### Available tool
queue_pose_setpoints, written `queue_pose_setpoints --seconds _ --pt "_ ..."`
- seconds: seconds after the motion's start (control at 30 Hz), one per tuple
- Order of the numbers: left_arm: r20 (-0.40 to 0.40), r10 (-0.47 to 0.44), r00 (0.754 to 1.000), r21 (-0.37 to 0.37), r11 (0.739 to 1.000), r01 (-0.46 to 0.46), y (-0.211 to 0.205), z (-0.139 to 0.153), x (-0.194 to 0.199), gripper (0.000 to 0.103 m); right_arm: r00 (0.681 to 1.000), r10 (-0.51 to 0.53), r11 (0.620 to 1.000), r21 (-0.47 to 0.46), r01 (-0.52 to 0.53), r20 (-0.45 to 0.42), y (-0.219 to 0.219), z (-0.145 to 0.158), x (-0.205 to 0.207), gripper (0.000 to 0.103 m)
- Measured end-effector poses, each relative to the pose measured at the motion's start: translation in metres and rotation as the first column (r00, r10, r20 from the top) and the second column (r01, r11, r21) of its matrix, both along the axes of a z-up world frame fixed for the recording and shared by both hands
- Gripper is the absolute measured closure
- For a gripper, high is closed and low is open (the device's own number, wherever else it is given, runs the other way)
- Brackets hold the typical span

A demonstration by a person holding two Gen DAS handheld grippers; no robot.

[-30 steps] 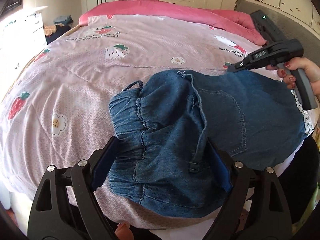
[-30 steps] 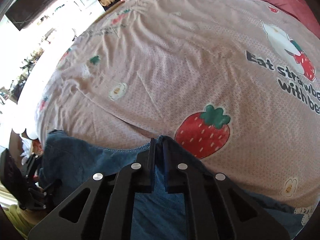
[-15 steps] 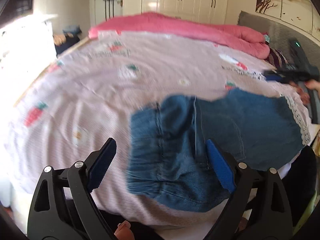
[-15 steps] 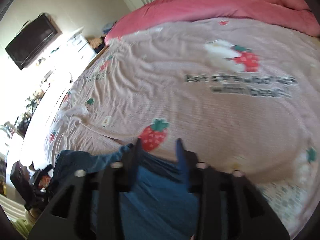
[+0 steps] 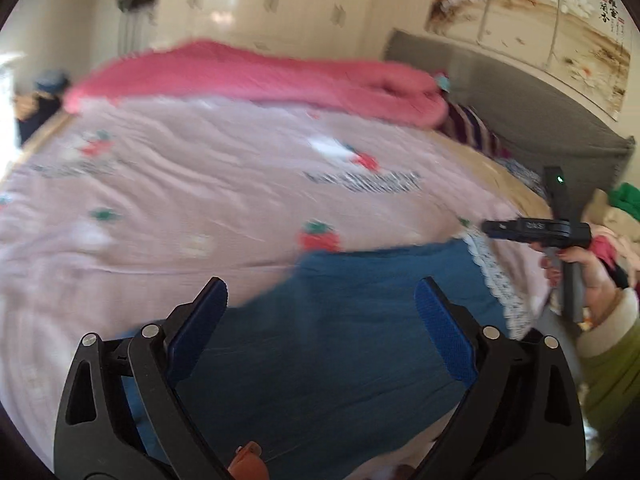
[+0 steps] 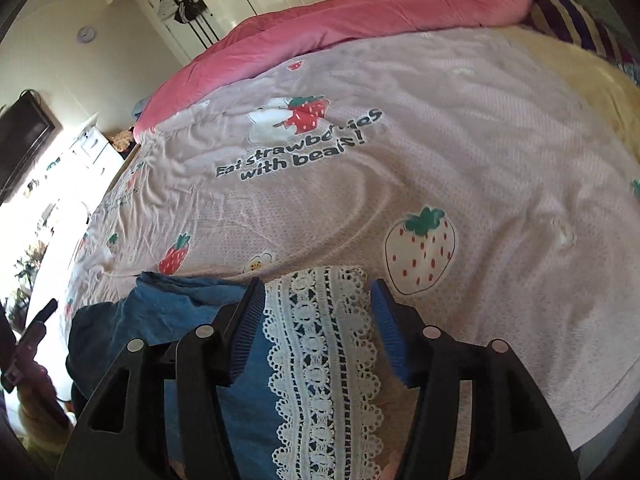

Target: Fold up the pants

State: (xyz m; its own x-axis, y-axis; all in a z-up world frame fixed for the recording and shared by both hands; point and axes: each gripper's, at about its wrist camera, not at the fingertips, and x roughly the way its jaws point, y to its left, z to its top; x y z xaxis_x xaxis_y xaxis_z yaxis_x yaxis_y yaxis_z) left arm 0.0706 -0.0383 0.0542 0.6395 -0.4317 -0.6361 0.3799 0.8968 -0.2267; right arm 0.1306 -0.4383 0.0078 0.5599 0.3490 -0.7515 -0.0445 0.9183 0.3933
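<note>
The pants (image 5: 340,344) are lying lengthwise left to right, between both spread grippers (neither pinching cloth). The right gripper (image 6: 318,312) is straddling the lace hem (image 6: 320,360); the left gripper (image 5: 320,320) is hanging over the opposite end.

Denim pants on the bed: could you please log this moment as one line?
denim pants: flat on strawberry quilt | left gripper: open, above pants | right gripper: open over lace hem

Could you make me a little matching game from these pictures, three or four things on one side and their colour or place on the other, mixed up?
Things:
1. pants
2. lace trim
3. folded quilt
4. left hand-held gripper

Descriptions:
A. pink, at the far end of the bed
B. open, above the blue cloth
C. white, between the fingers of the right hand-held gripper
D. blue denim, lying on the strawberry bedspread

Pairs: 1-D, 2-C, 3-A, 4-B
</note>
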Motion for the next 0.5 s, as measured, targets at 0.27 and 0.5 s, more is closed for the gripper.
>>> queue_pose_setpoints --seconds 0.27,0.5 --pt "-0.137 -0.072 0.988 0.056 0.995 0.08 -0.071 -0.051 0.051 0.034 0.997 0.071 0.994 0.088 -0.068 -0.024 0.006 -0.015 0.018 0.078" --pt "-0.209 -0.021 0.978 0.091 0.995 0.041 -0.07 -0.083 0.077 0.052 0.999 0.013 0.998 0.062 -0.016 0.052 -0.01 -0.016 0.003 0.096"
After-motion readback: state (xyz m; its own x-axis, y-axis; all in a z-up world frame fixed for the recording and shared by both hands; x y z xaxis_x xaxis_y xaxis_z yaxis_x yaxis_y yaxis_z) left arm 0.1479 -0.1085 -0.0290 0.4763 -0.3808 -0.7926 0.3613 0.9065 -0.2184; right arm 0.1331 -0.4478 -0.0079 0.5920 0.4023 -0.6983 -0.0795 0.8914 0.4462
